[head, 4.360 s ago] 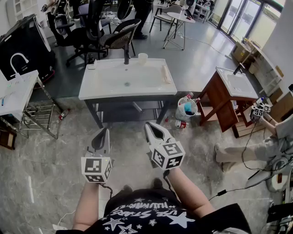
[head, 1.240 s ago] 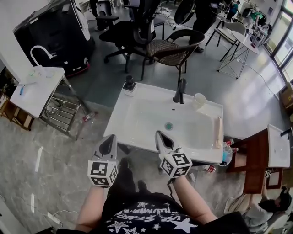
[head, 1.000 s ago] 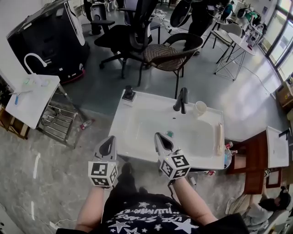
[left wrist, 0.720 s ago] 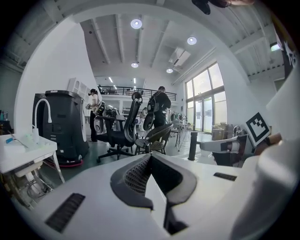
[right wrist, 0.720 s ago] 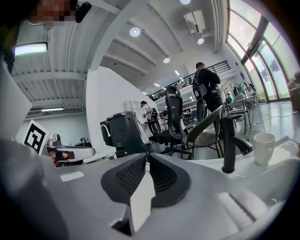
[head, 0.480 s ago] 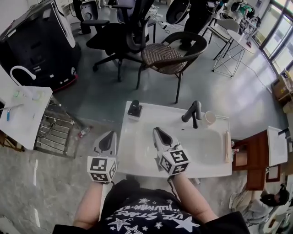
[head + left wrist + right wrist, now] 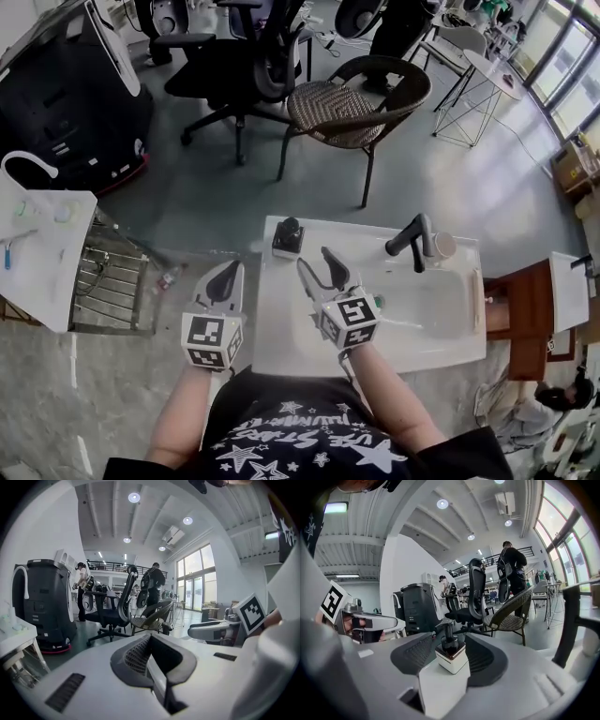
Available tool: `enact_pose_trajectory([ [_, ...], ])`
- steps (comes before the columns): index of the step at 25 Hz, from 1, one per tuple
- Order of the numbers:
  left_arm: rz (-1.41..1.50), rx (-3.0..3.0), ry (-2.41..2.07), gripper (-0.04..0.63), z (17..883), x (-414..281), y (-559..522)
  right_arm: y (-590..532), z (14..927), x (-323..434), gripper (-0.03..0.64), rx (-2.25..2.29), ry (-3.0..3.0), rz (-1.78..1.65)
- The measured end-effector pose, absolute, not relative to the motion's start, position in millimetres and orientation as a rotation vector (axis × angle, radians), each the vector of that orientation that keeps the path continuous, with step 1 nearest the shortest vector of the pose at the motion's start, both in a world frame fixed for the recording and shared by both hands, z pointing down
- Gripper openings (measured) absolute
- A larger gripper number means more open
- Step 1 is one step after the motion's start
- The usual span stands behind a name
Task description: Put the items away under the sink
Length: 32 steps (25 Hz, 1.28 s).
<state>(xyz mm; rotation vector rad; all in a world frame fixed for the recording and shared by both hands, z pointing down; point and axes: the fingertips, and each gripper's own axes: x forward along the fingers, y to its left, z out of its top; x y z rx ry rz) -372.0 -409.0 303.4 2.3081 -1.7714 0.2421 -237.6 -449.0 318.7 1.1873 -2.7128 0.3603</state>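
Soap dispenser (image 7: 288,238) upright on the sink's (image 7: 281,349) back left corner.
Your right gripper (image 7: 315,260) hovers over the sink's left half; its jaws have just been opening and stand parted on nothing, with the dispenser just beyond their tips. Your left gripper (image 7: 225,274) hangs just off the sink's left edge, jaws clenched together and empty.

You are wearing a black shirt (image 7: 291,441) with white stars, holding a grey left gripper (image 7: 228,270) and right gripper (image 7: 319,263) bearing black-and-white square markers over a white sink (image 7: 441,323).
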Motion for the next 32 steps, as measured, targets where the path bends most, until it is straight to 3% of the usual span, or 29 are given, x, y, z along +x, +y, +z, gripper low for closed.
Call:
enact_pose_trajectory([
  [11,0.247,2.296,-1.748,0.009,319,-393,-429,-485,343,-274,0.195,1.129,-2.694,0.154],
  [23,0.254,2.277,-1.721,0.009,331,-396,-445,-505,340,-294,0.113,1.05,-2.735,0.122],
  [32,0.272,2.27,-1.718,0.009,333,-397,-443,-505,340,-297,0.097,1.015,-2.738,0.134],
])
